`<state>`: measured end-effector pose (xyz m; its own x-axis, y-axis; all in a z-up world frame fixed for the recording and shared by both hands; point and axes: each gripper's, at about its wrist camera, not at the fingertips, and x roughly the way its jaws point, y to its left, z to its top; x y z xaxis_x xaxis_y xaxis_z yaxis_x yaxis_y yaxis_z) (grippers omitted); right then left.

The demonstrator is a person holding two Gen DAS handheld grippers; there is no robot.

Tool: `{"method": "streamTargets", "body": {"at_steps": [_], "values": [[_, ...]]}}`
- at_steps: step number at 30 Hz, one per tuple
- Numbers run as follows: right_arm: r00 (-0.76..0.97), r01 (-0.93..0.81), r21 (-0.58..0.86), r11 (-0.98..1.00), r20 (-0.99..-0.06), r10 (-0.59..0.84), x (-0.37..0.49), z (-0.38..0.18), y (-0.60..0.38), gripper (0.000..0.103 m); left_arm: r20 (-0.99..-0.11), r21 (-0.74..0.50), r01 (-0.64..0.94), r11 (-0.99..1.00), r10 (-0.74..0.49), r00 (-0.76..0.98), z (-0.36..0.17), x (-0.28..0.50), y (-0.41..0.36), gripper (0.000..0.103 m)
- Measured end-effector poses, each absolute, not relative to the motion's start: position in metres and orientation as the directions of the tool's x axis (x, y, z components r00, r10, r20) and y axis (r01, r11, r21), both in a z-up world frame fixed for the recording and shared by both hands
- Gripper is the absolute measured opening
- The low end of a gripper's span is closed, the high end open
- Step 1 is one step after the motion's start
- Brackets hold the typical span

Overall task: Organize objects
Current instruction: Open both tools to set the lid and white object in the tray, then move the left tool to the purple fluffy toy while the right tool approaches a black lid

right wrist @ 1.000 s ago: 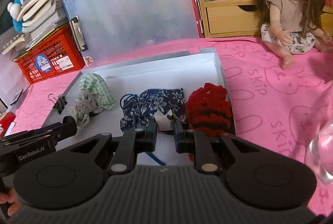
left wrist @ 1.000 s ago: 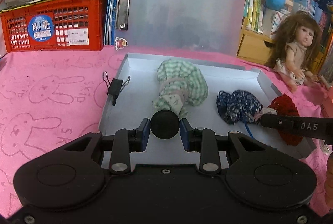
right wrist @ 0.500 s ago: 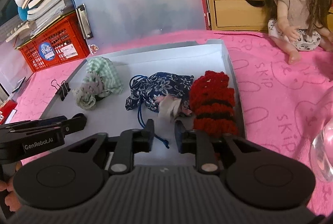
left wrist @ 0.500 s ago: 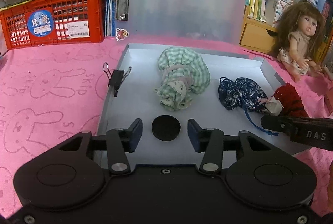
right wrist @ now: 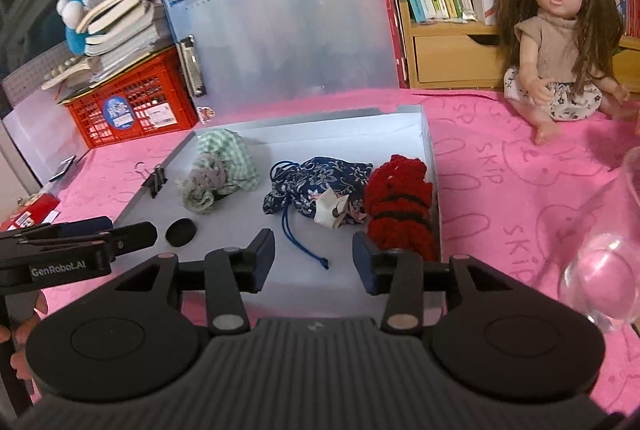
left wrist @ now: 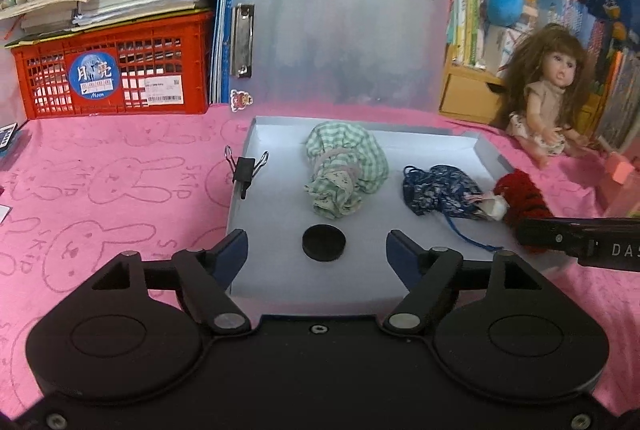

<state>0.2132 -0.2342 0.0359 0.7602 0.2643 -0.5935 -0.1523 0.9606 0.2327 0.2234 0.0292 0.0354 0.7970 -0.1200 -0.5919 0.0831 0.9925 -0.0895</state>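
A shallow grey box lies on the pink cloth. Inside it are a green checked pouch, a blue floral drawstring pouch, a red knitted piece and a black round disc. My left gripper hangs just short of the disc, its jaws opening, pads clear of it. My right gripper sits near the box's front edge, jaws opening, with only the blue cord lying below the gap.
A black binder clip grips the box's left wall. Behind stand a translucent clipboard, a red crate under books, shelves and a doll. A clear glass stands at the right.
The left gripper let go of the black disc, which now lies on the box floor, and drew back. The right gripper opened from shut and also pulled back from the pouches.
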Motion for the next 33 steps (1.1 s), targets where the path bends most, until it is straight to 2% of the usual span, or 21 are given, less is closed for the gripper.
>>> {"method": "streamTargets", "body": {"at_steps": [17,33], "values": [[0.787,-0.245,0.158,0.957,-0.543,0.291,0.152,0.044,-0.230,0.075,-0.559,-0.063,0.139,0.988,-0.150,0.816,0.041,0.150,0.030,0.082],[0.779,-0.228,0.138,0.964,-0.568,0.266,0.129,0.024,-0.238,0.080,-0.554,-0.055,0.112,0.992,-0.123,0.823,0.029,0.103,0.046,0.083]]}}
